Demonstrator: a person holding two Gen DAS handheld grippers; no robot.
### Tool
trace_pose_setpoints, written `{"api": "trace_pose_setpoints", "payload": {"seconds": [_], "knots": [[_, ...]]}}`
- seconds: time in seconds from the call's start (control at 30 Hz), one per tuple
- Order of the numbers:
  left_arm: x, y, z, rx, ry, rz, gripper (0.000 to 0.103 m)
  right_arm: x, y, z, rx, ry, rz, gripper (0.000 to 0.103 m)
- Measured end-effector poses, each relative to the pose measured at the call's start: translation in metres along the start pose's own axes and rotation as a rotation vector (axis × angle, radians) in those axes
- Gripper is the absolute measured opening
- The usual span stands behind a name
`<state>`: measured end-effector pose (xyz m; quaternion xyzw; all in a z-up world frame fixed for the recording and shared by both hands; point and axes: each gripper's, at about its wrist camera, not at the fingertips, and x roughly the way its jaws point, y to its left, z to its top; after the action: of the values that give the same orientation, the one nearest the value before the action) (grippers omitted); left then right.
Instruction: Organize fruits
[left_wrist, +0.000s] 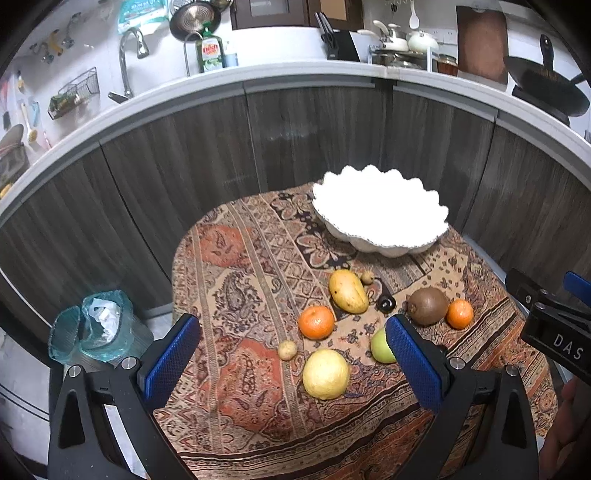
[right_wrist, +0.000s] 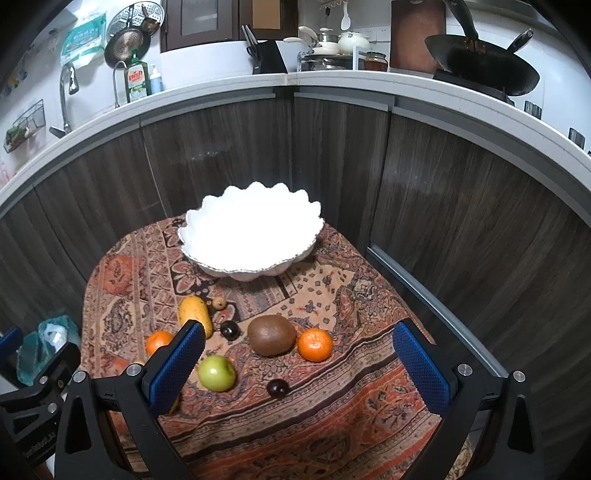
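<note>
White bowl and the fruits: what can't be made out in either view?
- White bowl: interior overexposed in both views, so its contents cannot be told.
- Green apple: left wrist view, partly hidden behind the left tool's finger.
- Yellow round fruit: right wrist view, almost wholly hidden behind the right tool's finger.
- Small dark fruit: too small to identify.

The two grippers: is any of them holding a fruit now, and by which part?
Nothing is held. The left gripper and the right gripper are both open above the table, with no fruit between their fingers. The white bowl has no fruit in it.
</note>
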<state>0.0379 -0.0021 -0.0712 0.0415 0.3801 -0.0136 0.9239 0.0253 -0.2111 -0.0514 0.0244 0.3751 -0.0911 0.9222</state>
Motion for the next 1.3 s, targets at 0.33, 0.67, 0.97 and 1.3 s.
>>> {"api": "trace_pose_setpoints", "payload": {"seconds": [0.33,0.67,0.97,1.3], "knots": [[0.03,-0.009,-0.011,0.029,0.006,-0.012,0.101,0.031,0.0,-0.014,-0.019,0.015,-0.008,0.103],[0.068,-0.02,-0.03,0.053,0.059,-0.034,0.098,0.055,-0.001,-0.027,-0.042,0.023,-0.026,0.103],[0.102,-0.028,-0.05,0.061,0.149,-0.058,0.09,0.08,-0.002,-0.041,-0.049,0.043,-0.032,0.103],[0.128,-0.036,-0.065,0.078,0.232,-0.076,0.077,0.104,-0.005,-0.051,-0.037,0.108,-0.043,0.103]]}}
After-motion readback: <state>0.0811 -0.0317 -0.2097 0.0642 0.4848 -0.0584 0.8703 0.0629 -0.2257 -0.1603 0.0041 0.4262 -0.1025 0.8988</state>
